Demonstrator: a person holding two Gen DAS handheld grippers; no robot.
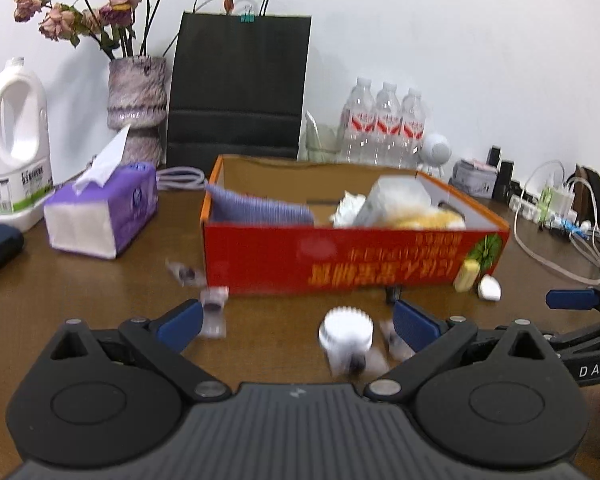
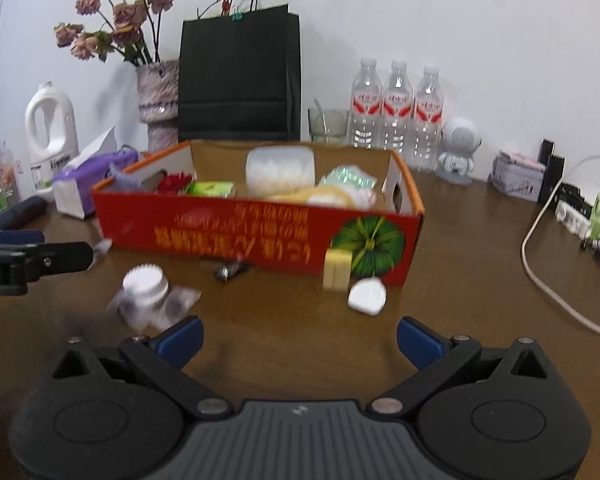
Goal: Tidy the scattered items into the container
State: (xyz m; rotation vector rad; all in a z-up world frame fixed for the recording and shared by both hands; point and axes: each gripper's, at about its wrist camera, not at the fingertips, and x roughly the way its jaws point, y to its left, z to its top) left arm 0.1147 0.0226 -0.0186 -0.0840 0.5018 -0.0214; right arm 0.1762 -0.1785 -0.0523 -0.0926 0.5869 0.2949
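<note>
A red cardboard box (image 1: 284,260) (image 2: 220,232) stands open on the brown table, holding a purple cloth, packets and other items. Before it lie a white ridged-lid jar (image 1: 346,330) (image 2: 145,283) on clear wrapped candies, more wrapped candies (image 1: 214,308), a dark candy (image 2: 231,271), a yellow block (image 1: 467,275) (image 2: 337,269) and a white flat piece (image 1: 489,287) (image 2: 367,297). My left gripper (image 1: 298,322) is open, its fingers either side of the jar and nothing held. My right gripper (image 2: 299,340) is open over bare table, short of the white piece.
Behind the box are a purple tissue pack (image 1: 100,212), a white jug (image 1: 16,140), a vase of dried roses (image 1: 138,104), a black paper bag (image 1: 236,88), three water bottles (image 1: 384,124) and a small white robot figure (image 2: 458,152). Cables and chargers (image 1: 560,216) crowd the right edge.
</note>
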